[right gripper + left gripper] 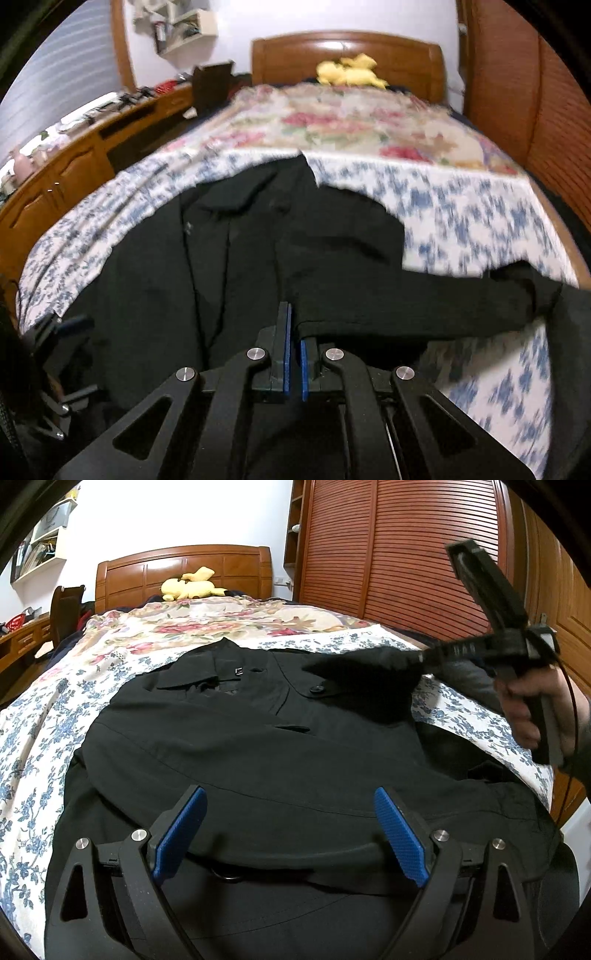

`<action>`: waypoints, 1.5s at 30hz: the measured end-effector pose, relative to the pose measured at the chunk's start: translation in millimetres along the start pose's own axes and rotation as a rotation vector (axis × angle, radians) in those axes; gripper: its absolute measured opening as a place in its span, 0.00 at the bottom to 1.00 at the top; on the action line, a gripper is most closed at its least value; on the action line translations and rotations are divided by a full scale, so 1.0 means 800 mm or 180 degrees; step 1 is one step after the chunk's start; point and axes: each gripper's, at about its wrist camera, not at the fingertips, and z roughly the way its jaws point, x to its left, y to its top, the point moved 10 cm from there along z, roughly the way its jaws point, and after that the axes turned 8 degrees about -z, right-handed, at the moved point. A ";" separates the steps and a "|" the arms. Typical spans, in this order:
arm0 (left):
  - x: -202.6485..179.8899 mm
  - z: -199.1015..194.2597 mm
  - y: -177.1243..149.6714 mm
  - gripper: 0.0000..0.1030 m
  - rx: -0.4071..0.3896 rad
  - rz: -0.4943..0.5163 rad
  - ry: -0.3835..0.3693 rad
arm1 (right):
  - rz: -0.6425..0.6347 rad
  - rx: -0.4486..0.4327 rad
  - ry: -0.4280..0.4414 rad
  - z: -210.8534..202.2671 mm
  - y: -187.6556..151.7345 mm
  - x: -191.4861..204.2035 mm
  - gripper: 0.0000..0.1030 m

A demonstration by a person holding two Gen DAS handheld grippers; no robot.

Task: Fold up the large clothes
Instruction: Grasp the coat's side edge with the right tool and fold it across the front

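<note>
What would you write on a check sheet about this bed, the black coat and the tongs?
Surface: bed with a flowered sheet.
Job's things: black coat spread flat, collar toward the headboard; its sleeve lifted.
Clutter: yellow plush toy by the headboard.
Grippers: left tongs open, over the coat; right tongs shut on the sleeve.
Cables: thin black cable by the hand.
Surroundings: slatted wooden wardrobe, desk.

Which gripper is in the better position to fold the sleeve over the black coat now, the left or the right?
Right. The right gripper is already shut on the sleeve, lifted off the floral bedsheet. The left gripper hangs open over the black coat, holding nothing.
</note>
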 end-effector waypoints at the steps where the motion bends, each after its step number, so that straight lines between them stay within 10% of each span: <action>1: 0.000 0.000 0.000 0.90 0.0000 0.0000 -0.0002 | 0.0042 0.0041 0.0010 0.002 -0.003 0.001 0.08; 13: 0.001 0.001 -0.002 0.90 0.0008 0.0017 0.0008 | -0.0144 -0.0363 -0.0302 -0.053 0.039 -0.017 0.55; 30: 0.001 0.001 -0.001 0.90 0.0020 -0.0004 -0.0017 | 0.0575 0.0344 -0.1268 0.067 -0.006 -0.224 0.59; 45: 0.000 -0.002 0.001 0.90 0.0001 -0.0017 -0.0017 | 0.0606 0.0643 -0.1417 0.124 -0.038 -0.252 0.55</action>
